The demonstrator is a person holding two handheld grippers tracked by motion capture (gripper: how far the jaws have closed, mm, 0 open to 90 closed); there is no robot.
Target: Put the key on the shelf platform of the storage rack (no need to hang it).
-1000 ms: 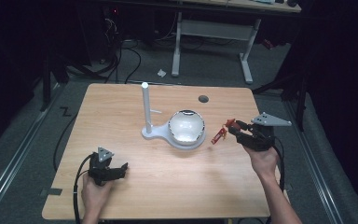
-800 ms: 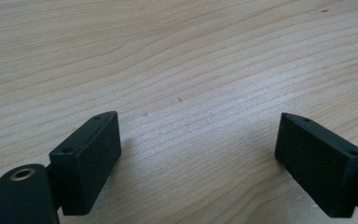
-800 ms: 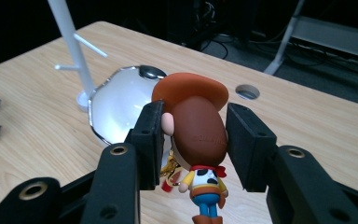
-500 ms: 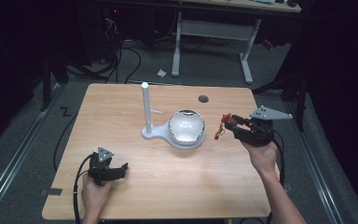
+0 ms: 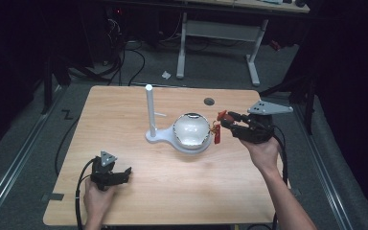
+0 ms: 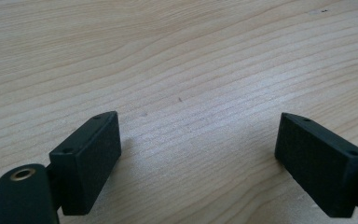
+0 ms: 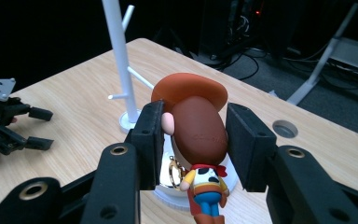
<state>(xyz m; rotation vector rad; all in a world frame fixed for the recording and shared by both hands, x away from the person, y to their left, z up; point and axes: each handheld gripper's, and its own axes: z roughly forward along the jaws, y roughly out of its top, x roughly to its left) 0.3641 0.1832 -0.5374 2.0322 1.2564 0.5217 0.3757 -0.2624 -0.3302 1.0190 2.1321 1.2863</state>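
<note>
The small cowboy figurine keychain with the brown hat, yellow shirt and blue trousers (image 7: 200, 154) is hanging by its head between the closed jaws of our right gripper (image 7: 193, 140), in the air just right of the shiny round bowl (image 5: 190, 130) on the white stand with the upright pole (image 5: 149, 112), mid-table. We are resting our left gripper (image 6: 198, 149) on the light wooden table (image 5: 124, 110) at the near left, its jaws standing wide with nothing between them.
</note>
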